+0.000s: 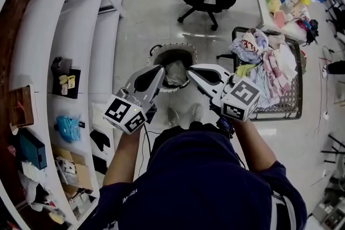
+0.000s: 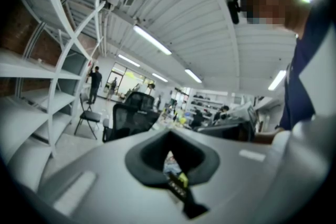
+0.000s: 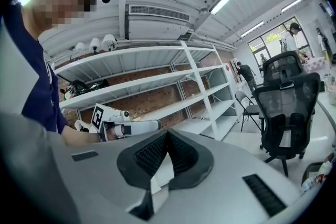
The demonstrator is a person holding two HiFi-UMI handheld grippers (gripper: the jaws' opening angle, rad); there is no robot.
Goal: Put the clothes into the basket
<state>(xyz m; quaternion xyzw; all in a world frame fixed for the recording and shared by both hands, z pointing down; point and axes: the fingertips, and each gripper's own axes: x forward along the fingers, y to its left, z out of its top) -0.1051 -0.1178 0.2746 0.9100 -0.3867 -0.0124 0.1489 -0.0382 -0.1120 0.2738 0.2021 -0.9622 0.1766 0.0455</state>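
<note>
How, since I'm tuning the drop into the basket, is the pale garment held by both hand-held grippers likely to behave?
Likely floppy: the pale garment sags in a bunch between the left hand-held gripper and the right hand-held gripper. Probably light, as two small pinches carry it. Released, it should slump into the basket rather than roll.

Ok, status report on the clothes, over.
Left claw and right claw shut on pale garment. Held over round basket, not released. Nothing blocking.

A navy short-sleeved shirt (image 1: 210, 175) fills the lower centre; white shoes (image 1: 173, 116) show just above it. The grey left gripper (image 1: 160, 71) and right gripper (image 1: 191, 69) each bear a black-and-white square-marker cube.
</note>
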